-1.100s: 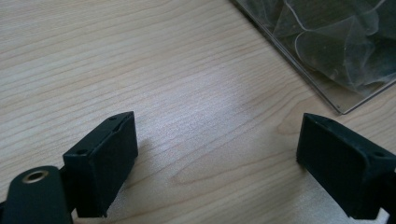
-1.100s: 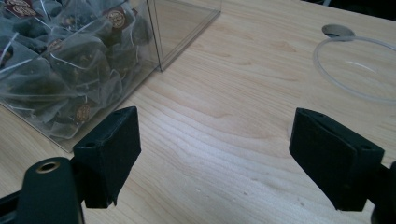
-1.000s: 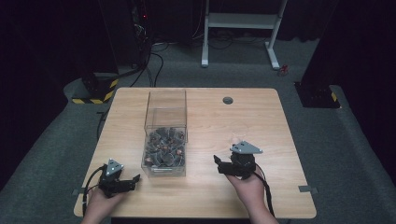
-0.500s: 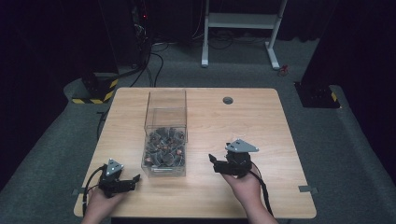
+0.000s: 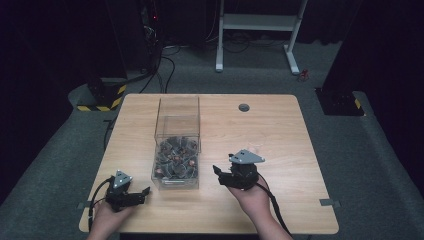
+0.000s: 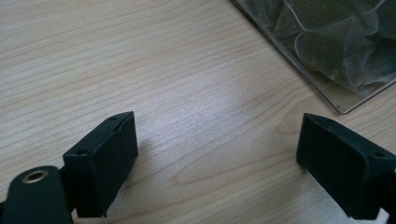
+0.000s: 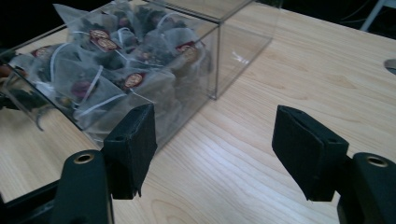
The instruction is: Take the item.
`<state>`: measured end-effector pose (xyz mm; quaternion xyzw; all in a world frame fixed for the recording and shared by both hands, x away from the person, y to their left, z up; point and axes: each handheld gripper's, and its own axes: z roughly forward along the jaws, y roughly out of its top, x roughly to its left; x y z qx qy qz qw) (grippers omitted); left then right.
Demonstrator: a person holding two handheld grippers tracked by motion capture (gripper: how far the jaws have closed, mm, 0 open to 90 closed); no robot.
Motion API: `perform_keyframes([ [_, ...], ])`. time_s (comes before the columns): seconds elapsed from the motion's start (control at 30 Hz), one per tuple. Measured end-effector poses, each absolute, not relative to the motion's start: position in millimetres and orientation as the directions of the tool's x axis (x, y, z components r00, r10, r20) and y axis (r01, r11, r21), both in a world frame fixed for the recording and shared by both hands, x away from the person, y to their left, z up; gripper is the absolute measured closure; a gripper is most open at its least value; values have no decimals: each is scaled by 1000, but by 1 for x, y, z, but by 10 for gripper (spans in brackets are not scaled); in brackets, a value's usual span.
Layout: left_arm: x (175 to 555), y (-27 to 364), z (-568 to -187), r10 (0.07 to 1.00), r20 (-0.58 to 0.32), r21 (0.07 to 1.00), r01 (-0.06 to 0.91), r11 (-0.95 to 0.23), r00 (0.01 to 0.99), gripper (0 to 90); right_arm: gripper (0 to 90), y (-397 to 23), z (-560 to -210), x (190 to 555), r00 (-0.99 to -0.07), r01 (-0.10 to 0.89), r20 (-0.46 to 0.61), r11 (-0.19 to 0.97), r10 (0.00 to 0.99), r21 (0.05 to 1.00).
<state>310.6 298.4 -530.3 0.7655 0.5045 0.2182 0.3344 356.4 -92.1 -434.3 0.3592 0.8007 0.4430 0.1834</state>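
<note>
Both sets of fingers are spread wide with nothing in them. The right gripper (image 5: 223, 174) has edged left toward the clear plastic box of pyramid tea bags (image 5: 175, 159) mid-table, probably lining up a grab. The left gripper (image 5: 140, 196) hasn't budged on the light wooden table (image 5: 280, 135).

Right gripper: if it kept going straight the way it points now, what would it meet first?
Probably the clear box of tea bags. The right gripper, jaws open, points left toward the box's near end; depth is uncertain.

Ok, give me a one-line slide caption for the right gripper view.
Open black right claw above the light wooden table, facing a clear plastic box of pyramid tea bags.
</note>
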Motion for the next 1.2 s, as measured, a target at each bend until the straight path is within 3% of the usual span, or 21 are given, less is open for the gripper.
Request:
perform_keyframes([
  [0.97,311,299,-530,918,-4,731,627,-268,397,128,352,-40,-435,353,-765,373,39,393,643,841],
  [1.2,311,299,-530,918,-4,731,627,-268,397,128,414,-28,-433,351,-793,344,33,402,608,849],
])
